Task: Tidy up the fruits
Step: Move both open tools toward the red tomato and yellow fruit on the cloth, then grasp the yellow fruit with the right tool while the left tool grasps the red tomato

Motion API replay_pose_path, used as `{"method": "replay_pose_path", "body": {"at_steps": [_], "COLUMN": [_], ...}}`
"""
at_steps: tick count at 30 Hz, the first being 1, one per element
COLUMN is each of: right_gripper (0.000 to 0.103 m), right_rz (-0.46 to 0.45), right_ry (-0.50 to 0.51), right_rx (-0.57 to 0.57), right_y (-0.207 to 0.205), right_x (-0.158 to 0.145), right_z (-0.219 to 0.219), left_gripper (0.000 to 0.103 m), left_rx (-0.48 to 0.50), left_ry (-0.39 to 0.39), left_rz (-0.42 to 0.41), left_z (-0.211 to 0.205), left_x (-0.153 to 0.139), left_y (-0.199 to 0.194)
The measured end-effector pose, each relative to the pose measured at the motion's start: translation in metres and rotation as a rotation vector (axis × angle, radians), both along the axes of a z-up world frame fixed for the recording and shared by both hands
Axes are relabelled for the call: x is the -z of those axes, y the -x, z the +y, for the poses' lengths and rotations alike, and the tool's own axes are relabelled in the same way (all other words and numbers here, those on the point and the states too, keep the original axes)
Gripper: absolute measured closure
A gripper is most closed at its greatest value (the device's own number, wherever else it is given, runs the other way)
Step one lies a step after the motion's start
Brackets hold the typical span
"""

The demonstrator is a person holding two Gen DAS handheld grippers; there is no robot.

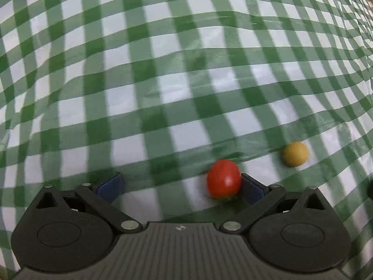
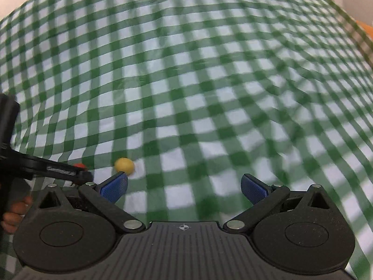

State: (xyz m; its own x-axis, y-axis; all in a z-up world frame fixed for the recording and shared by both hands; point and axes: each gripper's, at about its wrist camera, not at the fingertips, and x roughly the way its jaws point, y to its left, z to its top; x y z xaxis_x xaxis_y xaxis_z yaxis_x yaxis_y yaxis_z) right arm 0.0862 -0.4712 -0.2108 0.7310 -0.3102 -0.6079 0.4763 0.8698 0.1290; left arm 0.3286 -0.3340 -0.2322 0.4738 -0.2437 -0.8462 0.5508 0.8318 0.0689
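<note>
Two little fruits are sitting on the green-and-white checked cloth (image 1: 163,70) covering the counter. The left claw (image 1: 180,183) is hanging wide open, blue pads spread far apart, with nothing clamped. The red tomato (image 1: 223,178) is lying right up against the inner face of its right-hand pad, looking like it's touching, while the other pad is well away from it. The yellow fruit (image 1: 296,154) is resting further out, ahead and to the right of that claw, clearly apart from the tomato.

The right claw (image 2: 184,185) is also gaping open and carrying nothing. From its camera the yellow fruit (image 2: 124,165) is sitting just past the tip of its left-hand pad, and the left claw (image 2: 70,171) is poking in from the left, mostly hiding the red tomato (image 2: 79,165).
</note>
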Motion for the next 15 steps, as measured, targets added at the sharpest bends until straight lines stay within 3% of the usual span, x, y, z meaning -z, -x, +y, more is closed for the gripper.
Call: {"method": "replay_pose_path", "body": {"at_steps": [6, 12, 15], "right_gripper": [0.001, 0.001, 0.012], "right_rz": [0.030, 0.063, 0.081], "right_ry": [0.063, 0.132, 0.152], "right_rx": [-0.145, -0.210, -0.245], "right_y": [-0.048, -0.084, -0.092], "right_x": [0.021, 0.035, 0.041], "right_z": [0.019, 0.029, 0.034], "left_gripper": [0.000, 0.000, 0.002], "left_rx": [0.015, 0.019, 0.010], "left_ry": [-0.002, 0.011, 0.037], "left_rz": [0.004, 0.007, 0.006], "left_z": [0.019, 0.023, 0.029], "left_x": [-0.002, -0.002, -0.003], "left_y": [-0.012, -0.022, -0.024]}}
